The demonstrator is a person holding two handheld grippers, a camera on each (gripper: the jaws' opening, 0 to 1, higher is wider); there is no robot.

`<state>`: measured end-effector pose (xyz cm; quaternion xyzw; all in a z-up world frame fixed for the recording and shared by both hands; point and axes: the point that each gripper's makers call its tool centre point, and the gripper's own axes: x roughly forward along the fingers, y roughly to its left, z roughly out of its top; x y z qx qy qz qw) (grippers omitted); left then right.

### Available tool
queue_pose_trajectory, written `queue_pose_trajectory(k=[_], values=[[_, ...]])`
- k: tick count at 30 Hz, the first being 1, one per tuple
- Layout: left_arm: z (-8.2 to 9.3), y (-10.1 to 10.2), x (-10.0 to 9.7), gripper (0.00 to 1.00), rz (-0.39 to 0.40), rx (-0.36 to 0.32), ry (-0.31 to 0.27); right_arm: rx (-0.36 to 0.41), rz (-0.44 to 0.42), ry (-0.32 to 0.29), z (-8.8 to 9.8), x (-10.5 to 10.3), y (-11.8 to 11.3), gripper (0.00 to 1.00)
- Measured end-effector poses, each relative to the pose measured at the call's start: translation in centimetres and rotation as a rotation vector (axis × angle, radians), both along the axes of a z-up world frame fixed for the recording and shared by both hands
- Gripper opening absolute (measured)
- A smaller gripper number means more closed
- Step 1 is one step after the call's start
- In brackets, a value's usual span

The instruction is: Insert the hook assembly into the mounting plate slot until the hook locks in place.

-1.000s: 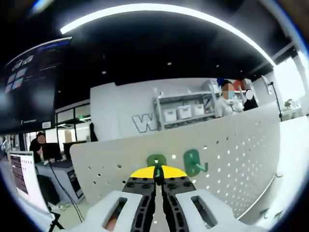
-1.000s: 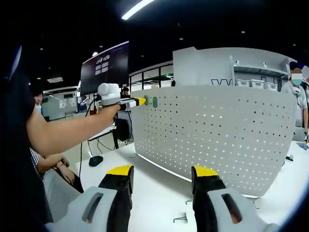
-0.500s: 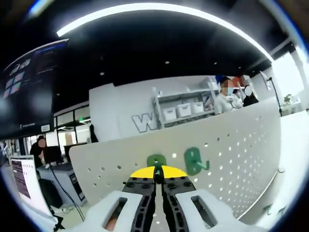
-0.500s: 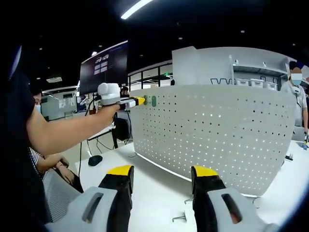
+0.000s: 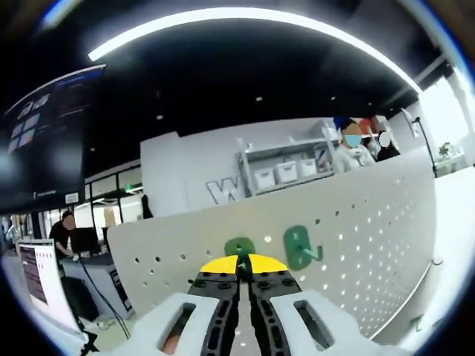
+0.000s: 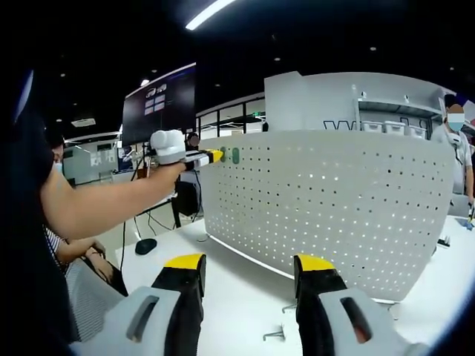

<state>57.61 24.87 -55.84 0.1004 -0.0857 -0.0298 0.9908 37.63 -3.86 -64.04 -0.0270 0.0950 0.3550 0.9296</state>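
Pinching a green hook [image 5: 239,251] between its yellow-tipped jaws, the left gripper [image 5: 238,276] holds it against the face of the white perforated plate [image 5: 356,245], near the plate's top edge. Whether the hook is seated in a hole cannot be told. A second green hook [image 5: 299,247] sits on the plate just beside the first, its prong sticking out to the side.

In the right gripper view the same scene shows from further off: the left gripper [image 6: 194,156], at the end of the person's outstretched arm [image 6: 104,200], meets the hook [image 6: 235,155] at the upper corner of the plate [image 6: 326,208], which stands upright on the white worktop [image 6: 245,297].

The right gripper [image 6: 249,278] hangs low over the worktop, well apart from the plate's base, its jaws spread with nothing between them.

Behind the plate are white shelves [image 5: 286,167] with bins, a dark monitor [image 6: 159,104] and a seated person [image 5: 68,233].
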Motion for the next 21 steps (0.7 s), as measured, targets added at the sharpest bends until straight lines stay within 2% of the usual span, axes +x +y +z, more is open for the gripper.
queue_pose_trajectory(k=[5,7,8,16,21], values=[[-0.02,0.01,0.18,0.03,0.004,0.014,-0.028,0.003,0.003,0.001,0.04,0.04,0.06,0.46],[-0.3,0.05,0.32,0.03,0.01,0.024,-0.019,0.004,0.002,0.0,0.07,0.06,0.07,0.46],[-0.03,-0.07,0.44,0.03,0.008,0.037,-0.041,0.005,0.002,-0.001,0.08,0.07,0.06,0.46],[-0.15,-0.06,0.38,0.03,0.022,0.031,-0.043,0.005,0.005,0.0,0.07,0.17,0.15,0.46],[-0.21,-0.06,0.36,0.04,0.016,0.027,-0.026,0.001,0.007,-0.002,0.12,0.19,0.2,0.46]])
